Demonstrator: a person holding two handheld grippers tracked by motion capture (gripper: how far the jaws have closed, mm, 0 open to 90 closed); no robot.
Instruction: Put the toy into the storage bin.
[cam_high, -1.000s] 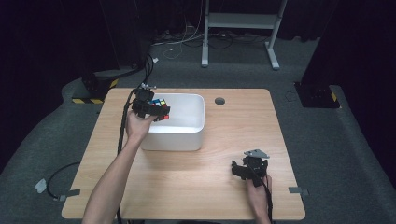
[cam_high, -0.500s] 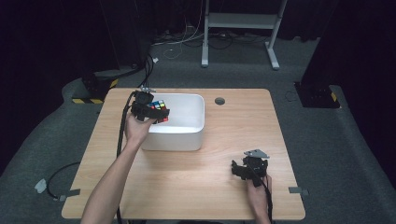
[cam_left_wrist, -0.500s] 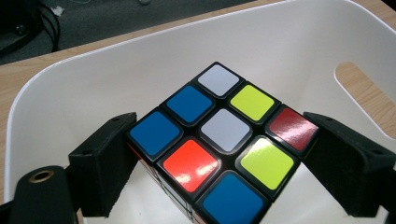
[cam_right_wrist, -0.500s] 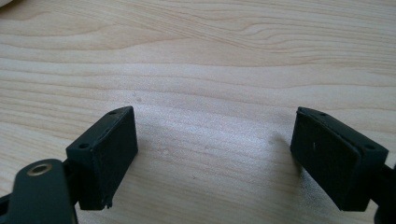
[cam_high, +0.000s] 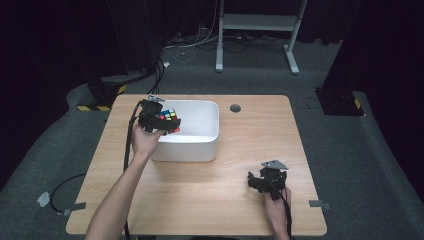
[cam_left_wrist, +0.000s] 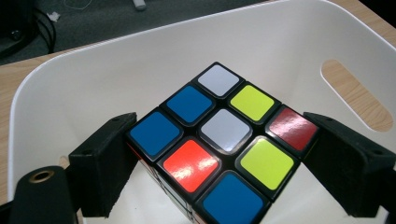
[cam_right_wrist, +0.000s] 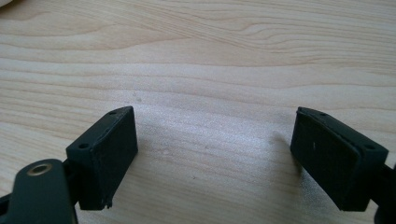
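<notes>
From the high view, one wooden counter (cam_high: 200, 200) carries one white tub (cam_high: 192, 130), and two grippers work over it. The left gripper (cam_high: 159, 120) hangs above the tub's nine o'clock rim, its jaws clamped on one puzzle cube (cam_high: 170, 118), which sits above the tub's inside, clear of its floor. The right gripper (cam_high: 267, 180) rests low at about five o'clock on the counter, well apart from the tub. A dark round hole (cam_high: 235, 108) marks the counter at one o'clock, just beside the tub's far corner. Beyond the counter, at twelve o'clock, cables and a white frame (cam_high: 257, 30) lie on the grey floor. Nothing stands between cube and tub.

In the left gripper view, the cube (cam_left_wrist: 219, 140) is pinched corner to corner between the two jaws, with the tub's white wall (cam_left_wrist: 116, 74) behind and one slot handle (cam_left_wrist: 357, 93) at three o'clock.

In the right gripper view, the right gripper (cam_right_wrist: 215, 154) has its jaws wide apart over bare counter (cam_right_wrist: 210, 56), gripping nothing.
</notes>
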